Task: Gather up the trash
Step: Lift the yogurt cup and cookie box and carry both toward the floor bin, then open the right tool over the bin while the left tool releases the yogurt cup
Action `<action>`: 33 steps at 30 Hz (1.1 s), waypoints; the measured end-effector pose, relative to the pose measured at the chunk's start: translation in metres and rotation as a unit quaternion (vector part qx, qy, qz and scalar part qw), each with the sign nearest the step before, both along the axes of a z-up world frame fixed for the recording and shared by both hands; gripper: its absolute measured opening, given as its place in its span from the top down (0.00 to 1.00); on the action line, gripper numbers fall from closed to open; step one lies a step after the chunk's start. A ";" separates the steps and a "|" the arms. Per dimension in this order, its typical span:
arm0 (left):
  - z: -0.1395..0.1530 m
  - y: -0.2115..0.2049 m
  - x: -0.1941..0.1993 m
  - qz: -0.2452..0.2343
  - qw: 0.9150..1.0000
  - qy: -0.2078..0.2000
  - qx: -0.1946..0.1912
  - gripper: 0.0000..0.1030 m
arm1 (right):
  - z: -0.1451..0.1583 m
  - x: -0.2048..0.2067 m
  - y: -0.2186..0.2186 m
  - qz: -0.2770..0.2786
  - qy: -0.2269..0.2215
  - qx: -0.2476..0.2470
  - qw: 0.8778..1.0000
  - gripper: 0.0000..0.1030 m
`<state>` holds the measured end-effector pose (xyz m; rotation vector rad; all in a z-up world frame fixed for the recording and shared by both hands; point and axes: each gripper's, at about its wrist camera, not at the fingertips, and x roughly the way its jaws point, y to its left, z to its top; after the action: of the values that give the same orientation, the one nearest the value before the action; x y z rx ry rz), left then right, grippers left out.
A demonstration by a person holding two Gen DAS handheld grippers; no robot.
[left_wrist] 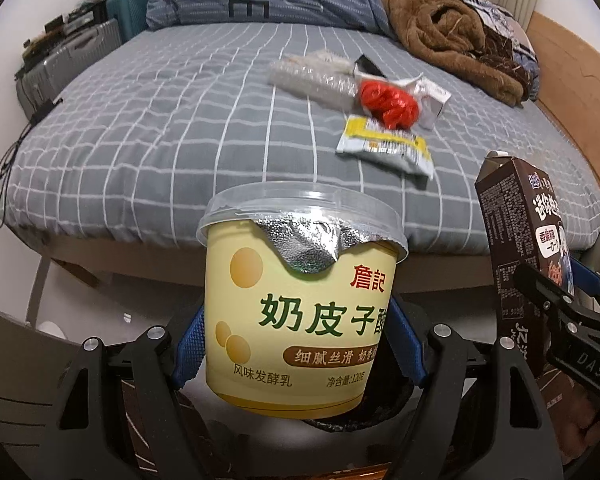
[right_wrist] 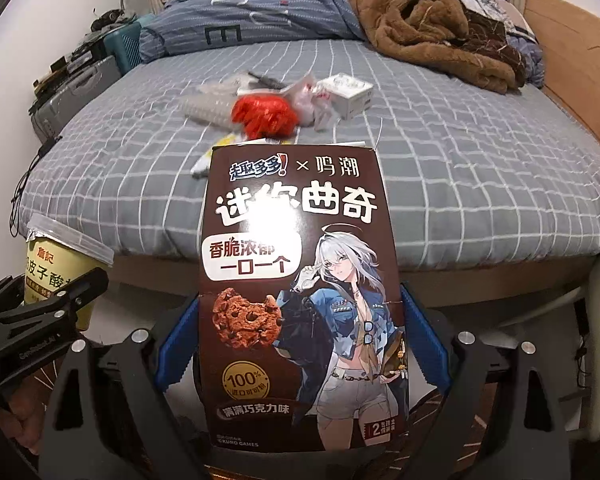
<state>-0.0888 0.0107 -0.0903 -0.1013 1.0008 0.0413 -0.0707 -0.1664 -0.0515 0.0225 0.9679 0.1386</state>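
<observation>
A yellow yogurt cup (left_wrist: 300,312) with a torn foil lid sits between the blue pads of my left gripper (left_wrist: 298,344), which is shut on it. My right gripper (right_wrist: 300,344) is shut on a brown cookie box (right_wrist: 300,280), held upright. Both are held off the foot of the bed, side by side: the box (left_wrist: 524,232) shows at the right of the left wrist view, the cup (right_wrist: 56,264) at the left of the right wrist view. A dark round rim (left_wrist: 360,420) shows just under the cup. On the bed lie a red wrapper (left_wrist: 388,104), a yellow-white packet (left_wrist: 384,148), clear plastic (left_wrist: 312,76) and a small white box (right_wrist: 348,92).
The bed has a grey checked sheet (right_wrist: 480,168). A brown blanket (right_wrist: 428,20) and a blue duvet (right_wrist: 252,12) are piled at its far end. Suitcases (left_wrist: 76,52) and cables stand along the left side. A wooden board (right_wrist: 572,72) runs along the right.
</observation>
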 end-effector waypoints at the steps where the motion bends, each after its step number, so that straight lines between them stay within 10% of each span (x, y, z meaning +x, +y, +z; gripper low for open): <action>1: -0.006 0.001 -0.001 0.002 1.000 0.002 -0.002 0.28 | -0.004 -0.001 0.002 0.001 0.004 0.000 1.000 0.16; 33: -0.133 0.008 0.013 0.007 0.996 0.094 -0.008 0.27 | -0.156 0.004 0.048 0.065 0.170 -0.008 0.983 0.16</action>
<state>-0.0762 0.0184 -0.2236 -0.1208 1.1878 0.0571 -0.0667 -0.1183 -0.2077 -0.0334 1.3117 0.2528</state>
